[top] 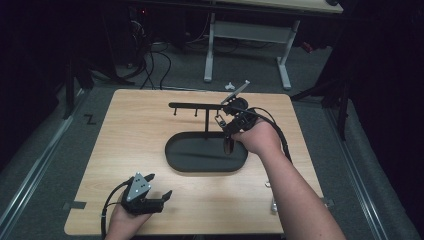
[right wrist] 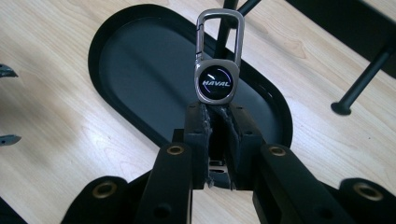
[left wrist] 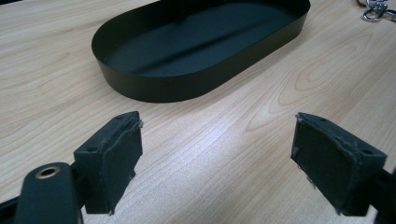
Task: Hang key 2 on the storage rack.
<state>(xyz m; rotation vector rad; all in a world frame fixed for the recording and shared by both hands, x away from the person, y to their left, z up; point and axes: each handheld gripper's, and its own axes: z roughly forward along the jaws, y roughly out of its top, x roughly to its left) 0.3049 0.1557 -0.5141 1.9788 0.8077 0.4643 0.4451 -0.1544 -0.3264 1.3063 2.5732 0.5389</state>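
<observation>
My right gripper is shut on a metal keychain with a carabiner loop and a round HAVAL badge, which sticks up from between the pads. In the high view that gripper holds the keychain just under the right part of the black hook bar, above the black oval tray. A dark strap hangs below the hand over the tray. My left gripper rests near the table's front left, open with nothing between its pads, facing the tray.
The hook bar stands on a thin post rising from the tray, with small pegs hanging under it. Another metal key ring lies on the table to the right of the tray. A desk frame stands on the floor beyond the table.
</observation>
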